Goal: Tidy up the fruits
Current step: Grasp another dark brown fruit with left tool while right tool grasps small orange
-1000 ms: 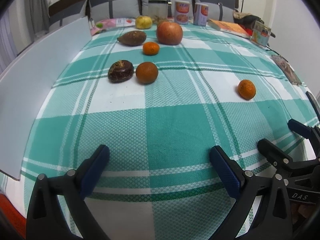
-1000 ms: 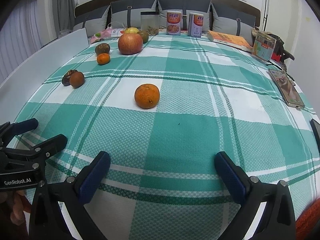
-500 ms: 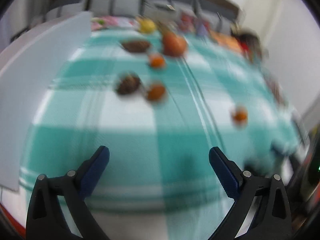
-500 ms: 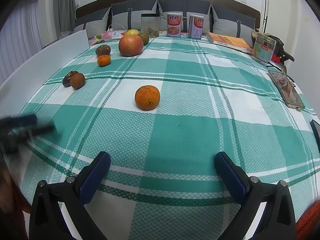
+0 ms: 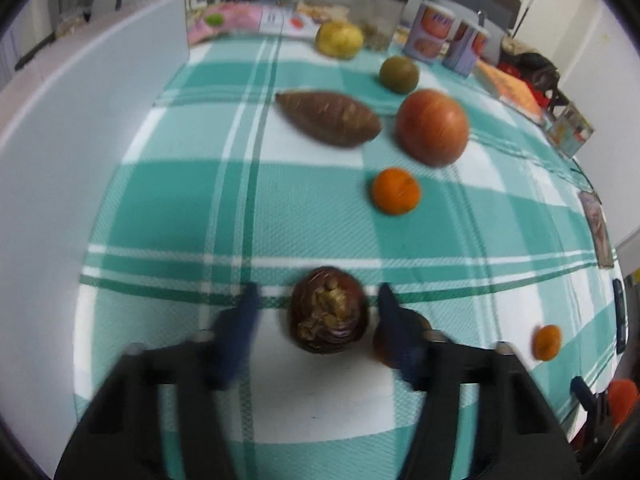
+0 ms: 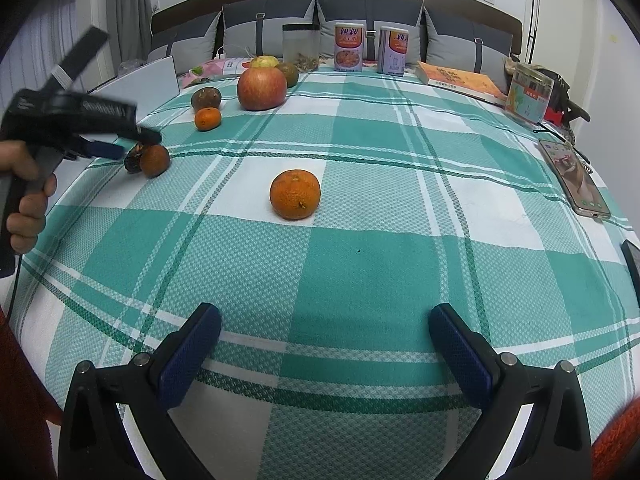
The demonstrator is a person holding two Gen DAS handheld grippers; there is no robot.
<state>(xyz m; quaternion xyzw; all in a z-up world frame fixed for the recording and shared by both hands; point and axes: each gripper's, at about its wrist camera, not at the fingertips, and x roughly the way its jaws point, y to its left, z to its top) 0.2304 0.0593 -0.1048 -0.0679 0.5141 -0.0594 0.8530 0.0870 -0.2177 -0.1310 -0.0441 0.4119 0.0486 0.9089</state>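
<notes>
My left gripper point(image 5: 316, 304) is open, its blue fingers either side of a dark purple-brown fruit point(image 5: 328, 316) on the green checked cloth, not touching it. A brownish orange point(image 5: 384, 344) sits behind the right finger. Beyond lie a small orange point(image 5: 396, 191), a red apple point(image 5: 432, 126), a sweet potato point(image 5: 328, 118), a green-brown fruit point(image 5: 399, 74) and a yellow fruit point(image 5: 339, 39). My right gripper point(image 6: 324, 344) is open and empty near the front edge; a lone orange point(image 6: 295, 194) lies ahead of it. The left gripper also shows in the right wrist view point(image 6: 108, 148).
A white board point(image 5: 60, 152) runs along the left edge. Two cans point(image 6: 349, 47) and a jar point(image 6: 301, 47) stand at the back, with a book point(image 6: 460, 80) and a box point(image 6: 529, 98) at back right. A phone point(image 6: 574, 178) lies at the right.
My left gripper has swept forward across the table to the dark fruit, and its fingers have narrowed around it. The right gripper has stayed still.
</notes>
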